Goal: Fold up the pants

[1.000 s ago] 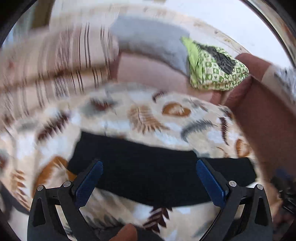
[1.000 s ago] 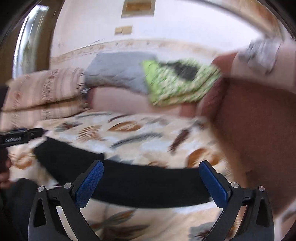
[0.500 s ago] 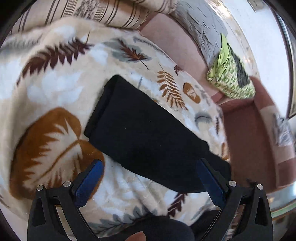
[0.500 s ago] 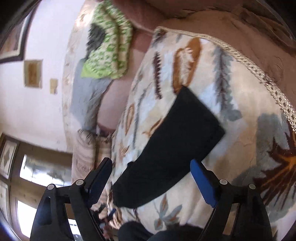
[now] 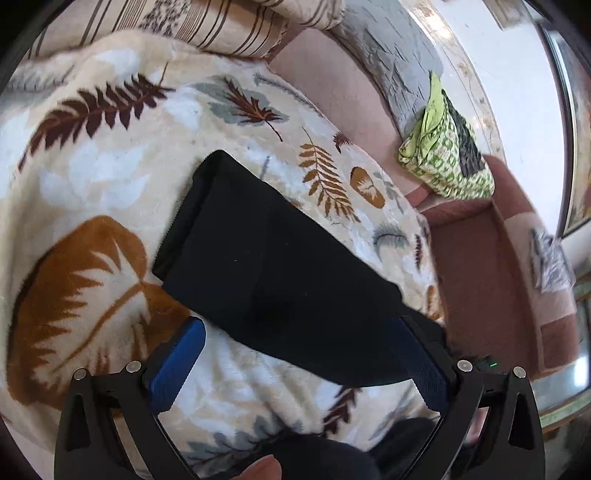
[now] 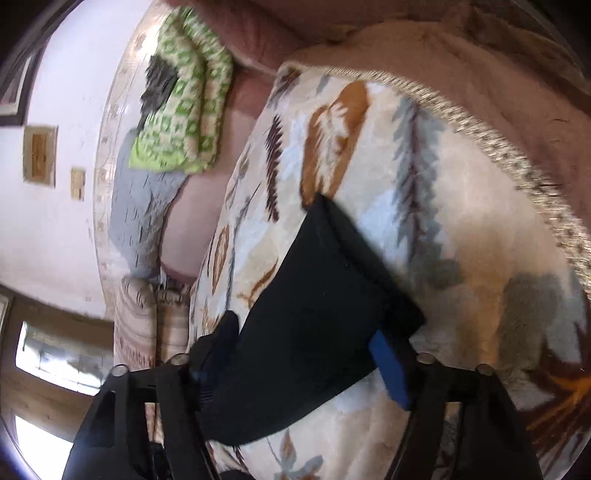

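The black pants [image 5: 277, 266] lie folded into a long strip on the leaf-patterned blanket [image 5: 92, 177]. In the left wrist view my left gripper [image 5: 299, 350] is open and low over the strip's near edge, one blue pad [image 5: 177, 365] on the blanket and the other against the dark cloth. In the right wrist view the other end of the pants [image 6: 314, 302] lies between the jaws of my right gripper [image 6: 303, 354]. Those jaws are closing. The blue pad [image 6: 388, 365] sits at the cloth's corner with its tip hidden. A firm pinch does not show.
Striped cushions [image 5: 221, 22], a grey cushion [image 5: 388, 62] and a green patterned cloth [image 5: 447, 155] line the sofa back. The brown sofa seat [image 5: 487, 277] adjoins the blanket. The blanket's fringed edge [image 6: 517, 155] runs close by. A fingertip [image 5: 262, 469] shows at the bottom.
Both grippers dropped toward the pants and rolled, so the strip now looks large and slanted. The right jaws narrowed around the pants' end. The left jaws stayed wide.
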Demonstrator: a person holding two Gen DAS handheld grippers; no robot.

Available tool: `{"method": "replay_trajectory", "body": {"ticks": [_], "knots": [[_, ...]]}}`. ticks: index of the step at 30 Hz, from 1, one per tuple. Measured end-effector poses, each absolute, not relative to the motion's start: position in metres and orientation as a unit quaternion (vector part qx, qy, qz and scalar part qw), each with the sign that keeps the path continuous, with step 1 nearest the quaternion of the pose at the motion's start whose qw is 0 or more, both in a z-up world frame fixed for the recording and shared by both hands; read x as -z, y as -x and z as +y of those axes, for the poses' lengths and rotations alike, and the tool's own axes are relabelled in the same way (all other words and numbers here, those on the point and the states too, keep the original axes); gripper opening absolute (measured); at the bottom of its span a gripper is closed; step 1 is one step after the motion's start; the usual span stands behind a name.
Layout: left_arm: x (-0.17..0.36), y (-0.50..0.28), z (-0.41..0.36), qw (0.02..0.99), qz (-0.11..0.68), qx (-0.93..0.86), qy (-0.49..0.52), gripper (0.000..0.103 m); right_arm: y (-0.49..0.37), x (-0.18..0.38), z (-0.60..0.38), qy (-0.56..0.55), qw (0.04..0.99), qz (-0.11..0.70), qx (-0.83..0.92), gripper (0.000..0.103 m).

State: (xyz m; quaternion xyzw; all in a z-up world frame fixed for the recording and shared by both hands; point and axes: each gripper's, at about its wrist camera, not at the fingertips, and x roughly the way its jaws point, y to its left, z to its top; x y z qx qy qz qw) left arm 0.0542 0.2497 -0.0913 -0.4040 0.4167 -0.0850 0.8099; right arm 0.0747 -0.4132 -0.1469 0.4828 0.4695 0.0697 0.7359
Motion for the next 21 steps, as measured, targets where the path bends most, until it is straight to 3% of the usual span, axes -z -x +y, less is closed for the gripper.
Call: {"method": "replay_trajectory", "body": {"ticks": [3, 8, 21], "knots": [[0.094, -0.061, 0.257, 0.791, 0.426, 0.081, 0.432, 0.102, -0.079, 0.15, -0.401, -0.425, 0.747, 0.507, -0.065, 0.019], [0.107, -0.072, 0.266, 0.759, 0.451, 0.072, 0.463, 0.102, -0.079, 0.142, -0.389, -0.363, 0.776, 0.512, -0.069, 0.013], [0.102, -0.067, 0.252, 0.774, 0.425, 0.062, 0.466, 0.101, -0.078, 0.138, -0.383, -0.341, 0.783, 0.516, -0.069, 0.017]]}}
